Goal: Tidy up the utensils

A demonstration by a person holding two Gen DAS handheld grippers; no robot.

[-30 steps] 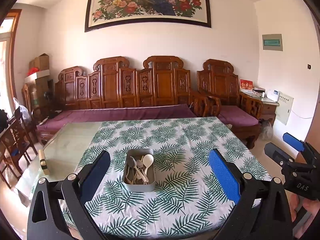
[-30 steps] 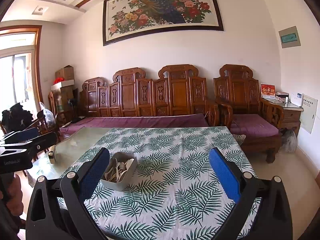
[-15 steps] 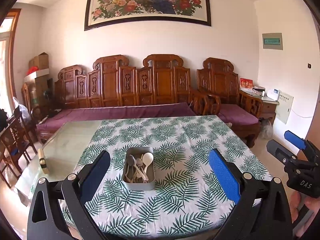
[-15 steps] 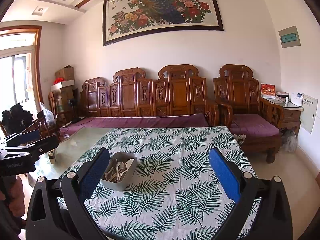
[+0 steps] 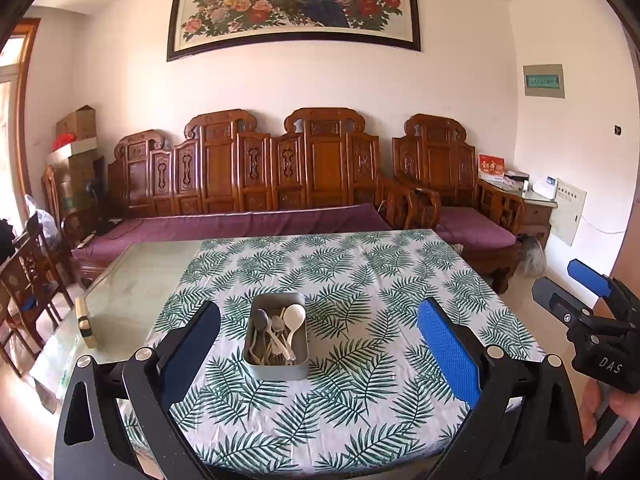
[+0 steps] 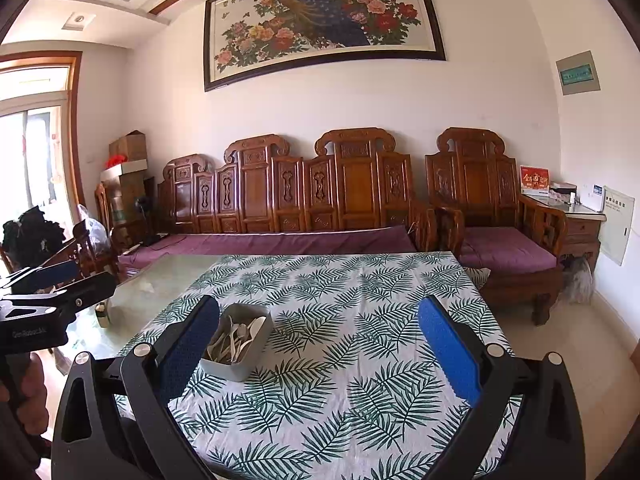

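A gray tray (image 5: 276, 336) of spoons (image 5: 276, 330) sat on the leaf-patterned counter (image 5: 360, 280), straight ahead of the left claw (image 5: 318, 344). Both the left claw and the right claw (image 6: 320, 348) were spread wide apart, holding nothing. The spoons looked light, stiff and slick; gripping one by its handle seemed safest.

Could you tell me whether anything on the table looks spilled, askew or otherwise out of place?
Nothing stands out: the spoons lie jumbled but inside the grey tin, which sits flat on the leaf-print cloth. Nothing looks spilled.
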